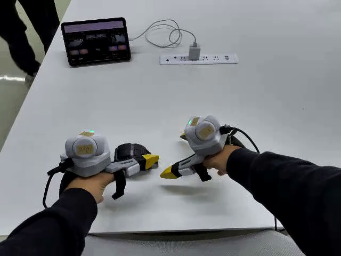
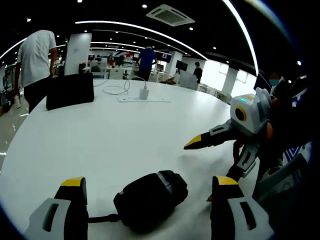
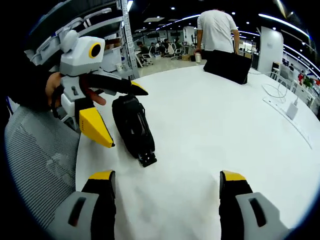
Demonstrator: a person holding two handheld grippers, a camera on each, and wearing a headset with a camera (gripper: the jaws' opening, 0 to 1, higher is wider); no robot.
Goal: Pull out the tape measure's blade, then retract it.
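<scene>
Currently at: white worktop (image 1: 176,101), both of my tongs low over its near part, tips turned toward each other.
Left tongs (image 2: 150,182): wide. The two yellow-tipped jaws stand either side of the tape measure (image 1: 130,151), with a gap on each side in the left gripper view. Not clamped on it.
Tape measure: black rounded case, lying on the worktop between the left jaws, near the front edge. In the right gripper view it lies lengthwise toward me, with a small black tab at its nearer end.
Strap (image 2: 100,218): thin and black, runs from the case toward one left jaw. Whether it touches that jaw I cannot tell.
Right tongs (image 3: 167,176): wide, bare worktop between the jaws. In the head view a yellow tip sits near the left tongs' tip, apart from it and apart from the tape measure.
Left hand (image 1: 93,184): wrapped round the left grip, dark sleeve.
Right hand (image 1: 218,159): round the right grip, dark sleeve.
Far end of worktop: tablet (image 1: 96,41) propped up, screen lit. White power strip (image 1: 213,59) to its right, a white charger (image 1: 194,52) plugged in, its cable (image 1: 160,29) looped behind.
Background: person in a white shirt (image 2: 37,55) standing by the tablet at the far end. Grey mesh chair back (image 3: 40,160) at the worktop edge beside my left hand.
</scene>
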